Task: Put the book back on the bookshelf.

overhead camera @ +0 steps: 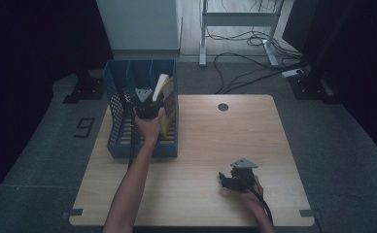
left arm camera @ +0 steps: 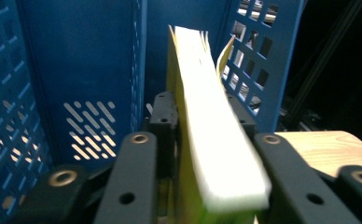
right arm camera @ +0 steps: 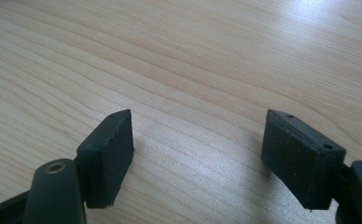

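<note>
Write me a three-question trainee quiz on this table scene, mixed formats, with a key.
1. True or false: the right tongs hold a book.
2. Multiple choice: the yellow book stands in which part of the blue rack?
A. the slot at the rack's right side in the high view
B. the slot at its left side
C. flat on the table beside it
3. Fill in: the left tongs have their jaws on either side of the ____.

Key
1. False; their jaws stand open over bare wood.
2. A
3. book
</note>
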Available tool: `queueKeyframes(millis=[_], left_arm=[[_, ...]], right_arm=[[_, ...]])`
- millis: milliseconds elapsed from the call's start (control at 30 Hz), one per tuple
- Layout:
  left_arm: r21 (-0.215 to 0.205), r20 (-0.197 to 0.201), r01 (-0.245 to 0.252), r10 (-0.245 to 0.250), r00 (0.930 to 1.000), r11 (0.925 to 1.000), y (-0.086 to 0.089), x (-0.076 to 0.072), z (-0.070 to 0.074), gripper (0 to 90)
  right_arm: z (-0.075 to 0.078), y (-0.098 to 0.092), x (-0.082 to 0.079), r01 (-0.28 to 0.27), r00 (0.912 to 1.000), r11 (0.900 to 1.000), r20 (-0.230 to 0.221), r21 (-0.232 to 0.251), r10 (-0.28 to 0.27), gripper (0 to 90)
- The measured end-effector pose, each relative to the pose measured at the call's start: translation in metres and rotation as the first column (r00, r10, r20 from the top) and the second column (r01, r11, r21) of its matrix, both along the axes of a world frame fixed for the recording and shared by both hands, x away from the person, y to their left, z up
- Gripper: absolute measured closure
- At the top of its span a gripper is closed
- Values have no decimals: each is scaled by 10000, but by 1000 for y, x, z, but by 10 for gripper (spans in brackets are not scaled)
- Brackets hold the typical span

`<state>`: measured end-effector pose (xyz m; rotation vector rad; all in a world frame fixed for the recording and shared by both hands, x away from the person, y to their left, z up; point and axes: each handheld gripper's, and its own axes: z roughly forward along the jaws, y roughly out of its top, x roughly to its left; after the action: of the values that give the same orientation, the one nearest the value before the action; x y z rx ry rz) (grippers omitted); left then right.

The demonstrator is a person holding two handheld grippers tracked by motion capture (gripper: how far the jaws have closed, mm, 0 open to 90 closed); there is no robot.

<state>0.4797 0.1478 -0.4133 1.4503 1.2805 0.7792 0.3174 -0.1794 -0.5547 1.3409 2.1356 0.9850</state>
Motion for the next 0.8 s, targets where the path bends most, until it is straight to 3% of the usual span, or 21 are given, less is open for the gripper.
queueKeyframes(millis=[333, 800], left_arm=[[-139, 21, 140, -139, 9999, 9998, 5, -8, -4, 642], [-258, -19, -90, 90, 10000, 9996, 16, -11, 1, 620]], right_arm=[[0, 0, 0, -4, 10000, 10000, -7, -13, 4, 243], [0, 0, 0, 14, 10000, 10000, -18, -18, -14, 243]])
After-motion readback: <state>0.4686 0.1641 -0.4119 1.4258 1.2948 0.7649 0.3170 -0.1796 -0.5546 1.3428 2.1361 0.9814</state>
